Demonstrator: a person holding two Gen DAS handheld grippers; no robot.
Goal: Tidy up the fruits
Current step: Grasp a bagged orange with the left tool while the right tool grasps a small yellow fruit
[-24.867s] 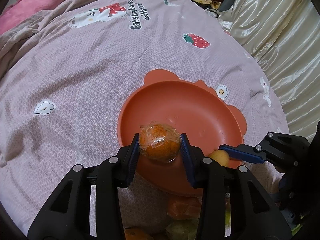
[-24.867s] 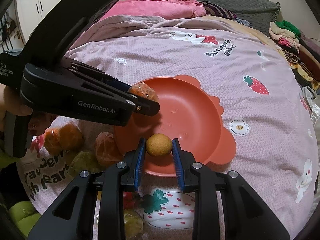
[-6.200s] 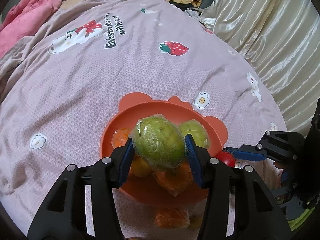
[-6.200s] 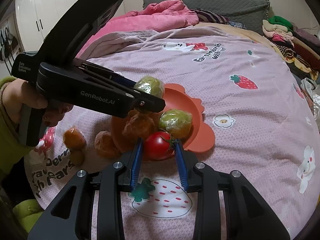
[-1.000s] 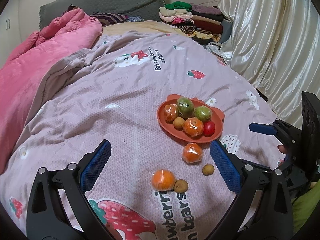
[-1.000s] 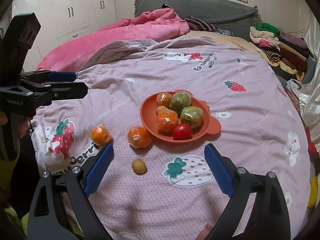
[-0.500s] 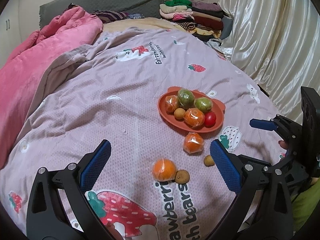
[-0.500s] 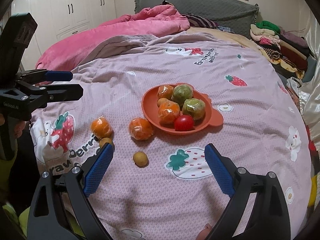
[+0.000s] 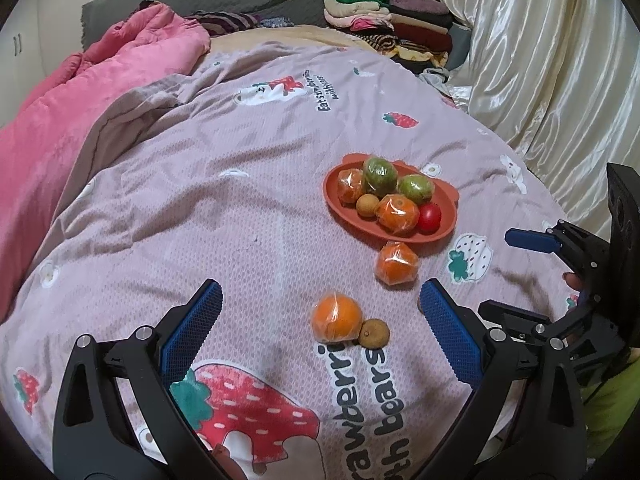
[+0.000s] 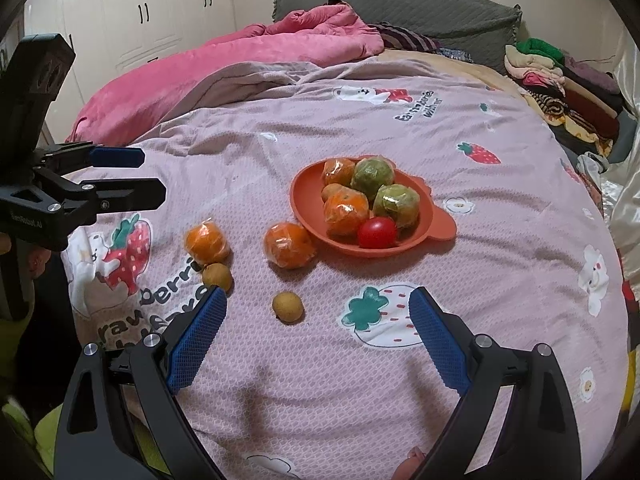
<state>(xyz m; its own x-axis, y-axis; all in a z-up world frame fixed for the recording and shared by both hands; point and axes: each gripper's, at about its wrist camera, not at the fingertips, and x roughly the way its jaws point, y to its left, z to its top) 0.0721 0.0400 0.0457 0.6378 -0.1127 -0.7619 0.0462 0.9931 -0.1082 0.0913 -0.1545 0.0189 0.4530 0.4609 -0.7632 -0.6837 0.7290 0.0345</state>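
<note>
Both tongs released, empty: left tongs [image 9: 320, 322] right over orange [image 9: 337, 317], right tongs [image 10: 316, 320] nearest to longan [image 10: 287, 306].

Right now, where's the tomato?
The tomato is in the orange plate, at its near rim in the right wrist view, touching a wrapped orange on its left and a wrapped green fruit behind it.
</note>
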